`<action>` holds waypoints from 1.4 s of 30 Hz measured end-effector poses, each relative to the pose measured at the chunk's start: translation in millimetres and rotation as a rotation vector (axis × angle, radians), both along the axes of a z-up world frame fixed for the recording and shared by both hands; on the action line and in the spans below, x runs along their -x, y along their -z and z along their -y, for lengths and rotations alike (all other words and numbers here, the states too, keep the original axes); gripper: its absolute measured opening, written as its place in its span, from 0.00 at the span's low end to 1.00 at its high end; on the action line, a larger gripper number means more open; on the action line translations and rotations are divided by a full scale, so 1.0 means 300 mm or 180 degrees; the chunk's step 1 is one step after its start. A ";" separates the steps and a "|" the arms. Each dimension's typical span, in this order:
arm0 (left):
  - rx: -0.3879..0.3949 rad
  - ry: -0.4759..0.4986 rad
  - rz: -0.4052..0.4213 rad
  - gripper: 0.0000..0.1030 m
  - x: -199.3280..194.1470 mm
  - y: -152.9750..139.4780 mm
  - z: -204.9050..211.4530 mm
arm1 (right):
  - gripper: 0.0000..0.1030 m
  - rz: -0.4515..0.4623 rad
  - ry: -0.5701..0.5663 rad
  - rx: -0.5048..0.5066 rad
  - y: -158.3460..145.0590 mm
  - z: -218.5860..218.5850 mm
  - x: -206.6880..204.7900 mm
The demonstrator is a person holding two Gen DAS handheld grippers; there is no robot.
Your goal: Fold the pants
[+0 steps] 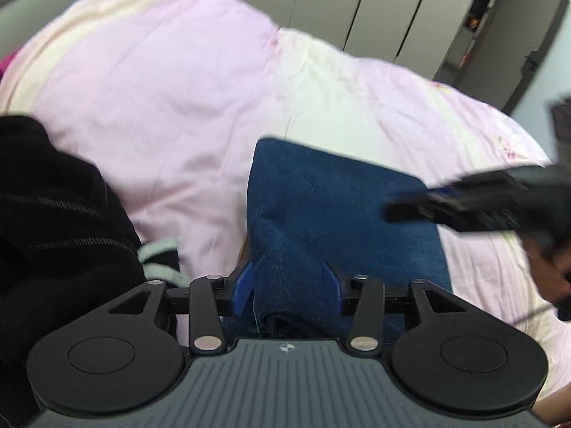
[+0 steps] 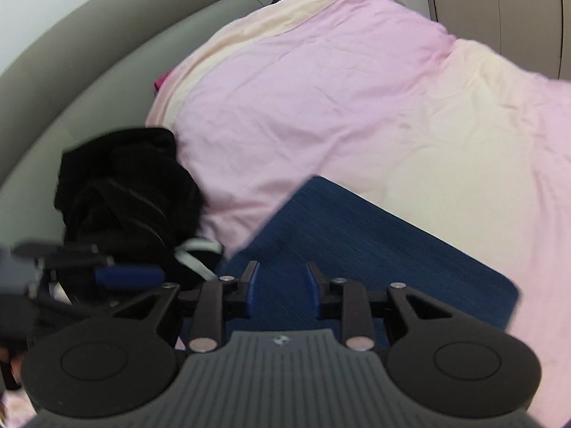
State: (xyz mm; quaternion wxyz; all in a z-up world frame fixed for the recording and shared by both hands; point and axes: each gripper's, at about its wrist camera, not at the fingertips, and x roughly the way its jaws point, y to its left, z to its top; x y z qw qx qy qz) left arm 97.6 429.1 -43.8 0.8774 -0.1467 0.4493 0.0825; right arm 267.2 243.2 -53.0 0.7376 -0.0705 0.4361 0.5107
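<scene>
Folded dark blue denim pants [image 1: 342, 207] lying flat on a big soft bed cover, pink and cream cloth [image 1: 171, 82], near its front edge

Heap of black clothes with thin grey stripes and a white cuff [image 1: 60, 214] on the same cover, just left of the pants, not touching in the right wrist view

Left gripper, black arms with blue finger pads [image 1: 291, 285], down at the near end of the pants, jaws about half open. A raised fold of blue denim standing up between the two pads; left pad looks just clear of the cloth, right pad close against it, hard to tell if touching. No squeeze seen, so not holding

Right gripper, same black and blue kind [image 2: 282, 281], low over the pants, jaws a little way open. Flat blue cloth showing in the gap; pads not pinching it, as far as the blur lets one see

Right gripper [image 1: 464, 203] also seen from the left side, blurry, over the right part of the pants. Left gripper [image 2: 128, 274] seen from the right side, blurry, left of the pants by the black heap

Grey padded headboard [image 2: 89, 53] behind the cover, grey cupboard doors [image 1: 357, 7] past it
</scene>
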 end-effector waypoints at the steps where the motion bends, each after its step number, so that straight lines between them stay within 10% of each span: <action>1: -0.0015 -0.0020 -0.0078 0.46 -0.009 0.020 0.000 | 0.23 0.0068 -0.0026 0.0073 0.015 0.041 0.010; 2: -0.0055 -0.0037 -0.0168 0.29 -0.019 0.043 0.000 | 0.23 0.0117 -0.0046 0.0150 0.033 0.078 0.019; 5: -0.0233 -0.0005 -0.0345 0.24 -0.040 0.099 0.003 | 0.22 0.0224 -0.0168 0.0399 0.091 0.182 0.046; 13: -0.0533 0.0225 -0.0771 0.24 -0.094 0.239 0.023 | 0.17 0.0068 -0.0811 0.0824 0.259 0.313 0.216; 24: -0.0816 0.0245 -0.0870 0.25 -0.139 0.311 0.042 | 0.11 -0.0041 -0.0731 0.0925 0.426 0.253 0.243; 33: -0.0646 0.0027 -0.0458 0.55 -0.069 0.127 0.004 | 0.33 -0.0109 -0.0571 0.0660 0.293 0.385 0.166; 42: -0.0048 -0.0178 -0.0144 0.75 -0.137 0.110 -0.090 | 0.50 -0.0269 0.0487 0.0381 0.241 0.510 -0.051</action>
